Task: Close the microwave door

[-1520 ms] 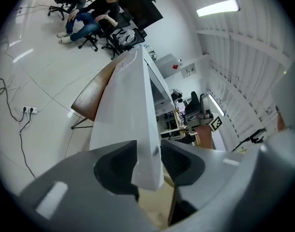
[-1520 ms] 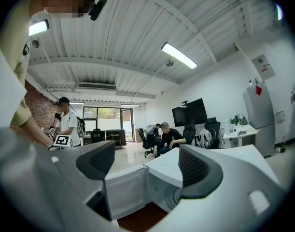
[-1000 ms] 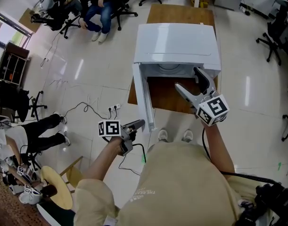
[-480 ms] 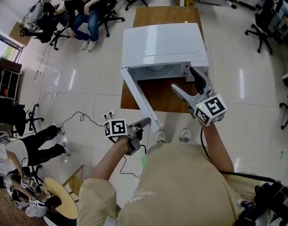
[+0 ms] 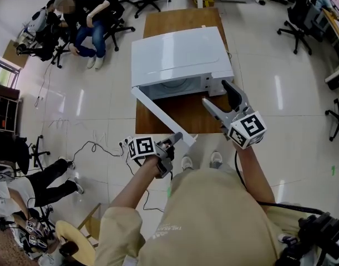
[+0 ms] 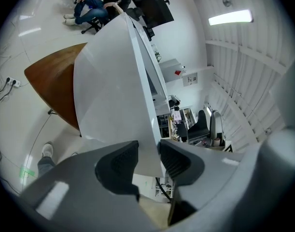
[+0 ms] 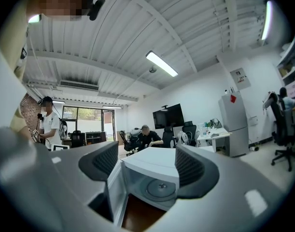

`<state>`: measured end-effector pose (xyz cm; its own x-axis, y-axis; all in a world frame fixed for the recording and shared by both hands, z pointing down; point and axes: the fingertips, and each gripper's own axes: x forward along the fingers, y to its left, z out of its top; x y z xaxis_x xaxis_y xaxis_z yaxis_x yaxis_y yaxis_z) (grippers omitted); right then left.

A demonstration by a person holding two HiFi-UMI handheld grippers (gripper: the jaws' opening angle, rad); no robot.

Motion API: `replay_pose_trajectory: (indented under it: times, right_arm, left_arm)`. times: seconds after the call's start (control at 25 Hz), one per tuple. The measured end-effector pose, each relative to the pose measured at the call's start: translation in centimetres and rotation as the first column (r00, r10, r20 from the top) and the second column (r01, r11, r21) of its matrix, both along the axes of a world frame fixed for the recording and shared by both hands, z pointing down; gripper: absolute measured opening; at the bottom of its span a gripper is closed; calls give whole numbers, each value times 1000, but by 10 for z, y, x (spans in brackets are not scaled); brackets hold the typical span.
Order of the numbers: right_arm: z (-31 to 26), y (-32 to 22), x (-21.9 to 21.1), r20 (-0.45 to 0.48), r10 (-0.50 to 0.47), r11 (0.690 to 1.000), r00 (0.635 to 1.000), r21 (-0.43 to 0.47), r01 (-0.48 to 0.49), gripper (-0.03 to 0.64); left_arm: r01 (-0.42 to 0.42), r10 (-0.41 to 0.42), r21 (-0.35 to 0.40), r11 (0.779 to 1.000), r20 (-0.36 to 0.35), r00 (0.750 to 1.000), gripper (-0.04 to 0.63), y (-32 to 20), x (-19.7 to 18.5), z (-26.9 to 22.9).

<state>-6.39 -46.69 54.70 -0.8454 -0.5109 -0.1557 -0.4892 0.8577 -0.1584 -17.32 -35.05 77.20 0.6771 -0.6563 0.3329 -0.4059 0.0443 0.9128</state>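
My left tongs (image 5: 178, 139) are almost fully closed, pinching the free edge of the door (image 5: 157, 114) with a pad (image 6: 119, 164) pressed on each face. The door stands half open, swung out from the left front corner of the microwave (image 5: 180, 51), across the brown worktop (image 5: 186, 112) toward me. My right tongs (image 5: 216, 92) hang before the microwave's right front, partly open, their jaws having just been closing. Nothing lies between them.
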Motion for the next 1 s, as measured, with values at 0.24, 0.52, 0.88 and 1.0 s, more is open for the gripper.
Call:
replay_pose_trajectory:
  times: [0.24, 0.52, 0.88, 1.0]
  right_arm:
    - [-8, 1, 18, 18, 29, 1000, 999, -3, -29, 357]
    - [-23, 2, 40, 2, 76, 997, 997, 13, -76, 357]
    - [-28, 4, 68, 4, 118, 993, 993, 5, -119, 357]
    - [-33, 4, 77, -3, 139, 990, 990, 19, -139, 357]
  left_arm:
    - [30, -29, 31, 999, -21, 999, 149, -26, 22, -3]
    - [71, -69, 57, 996, -40, 997, 147, -58, 41, -15]
    - [132, -128, 70, 989, -52, 990, 144, -102, 57, -24]
    - [158, -155, 69, 985, -58, 986, 144, -119, 59, -27]
